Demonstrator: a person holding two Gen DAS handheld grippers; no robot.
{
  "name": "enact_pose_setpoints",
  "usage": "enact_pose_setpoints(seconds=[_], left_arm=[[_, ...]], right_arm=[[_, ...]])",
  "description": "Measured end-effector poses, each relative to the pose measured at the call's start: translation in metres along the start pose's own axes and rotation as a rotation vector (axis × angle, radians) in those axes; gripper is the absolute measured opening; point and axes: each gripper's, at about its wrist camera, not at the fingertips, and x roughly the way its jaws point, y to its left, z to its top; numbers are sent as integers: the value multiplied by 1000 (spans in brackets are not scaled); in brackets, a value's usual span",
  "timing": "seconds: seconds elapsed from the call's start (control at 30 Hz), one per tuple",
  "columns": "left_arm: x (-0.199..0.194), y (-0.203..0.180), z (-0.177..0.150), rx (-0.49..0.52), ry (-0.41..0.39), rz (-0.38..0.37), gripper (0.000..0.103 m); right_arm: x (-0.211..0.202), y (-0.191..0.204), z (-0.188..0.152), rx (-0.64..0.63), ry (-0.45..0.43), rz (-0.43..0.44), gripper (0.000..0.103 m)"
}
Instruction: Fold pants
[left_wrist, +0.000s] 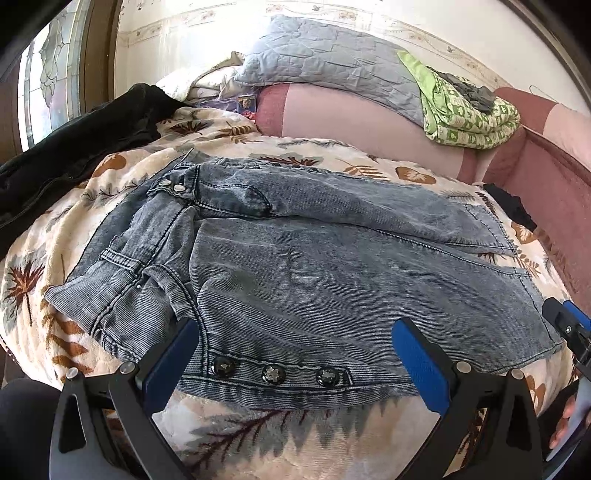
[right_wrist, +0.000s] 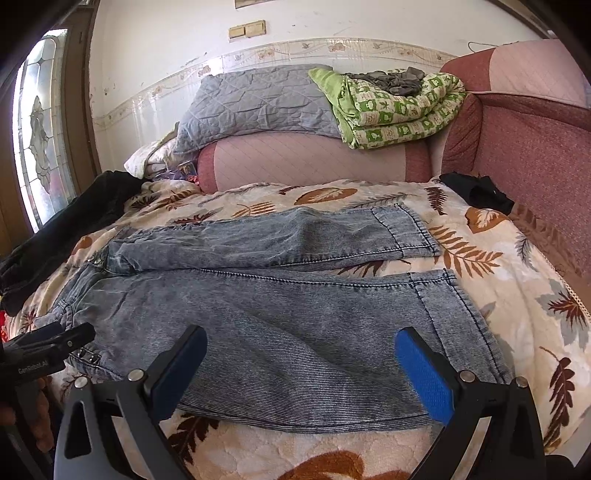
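The grey-blue denim pants lie spread flat on the leaf-print blanket that covers the bed, waistband to my left, both legs running off to my right with a strip of blanket showing between the two hems. My left gripper hangs over the near hip, its blue fingers spread wide and holding nothing; the row of three dark buttons along the near seam sits between them. My right gripper hovers over the lower part of the near leg, fingers likewise spread and empty, the near hem just past my right fingertip.

The pants' near edge lies just short of the blanket's front, with a band of bare blanket below it. Beyond the far leg there is more open blanket before the pink bolster. A black garment lies heaped at the left, near the waistband, and a small dark cloth rests at the far right corner, well apart from the hems. A grey quilt and a green patterned blanket are stacked on the bolster.
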Motion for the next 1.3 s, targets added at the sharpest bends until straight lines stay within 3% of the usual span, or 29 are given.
enact_pose_setpoints(seconds=[1.3], left_arm=[[3,1,-2,24,5,34,103]], right_arm=[[1,0,-3,-10,8,-11,103]])
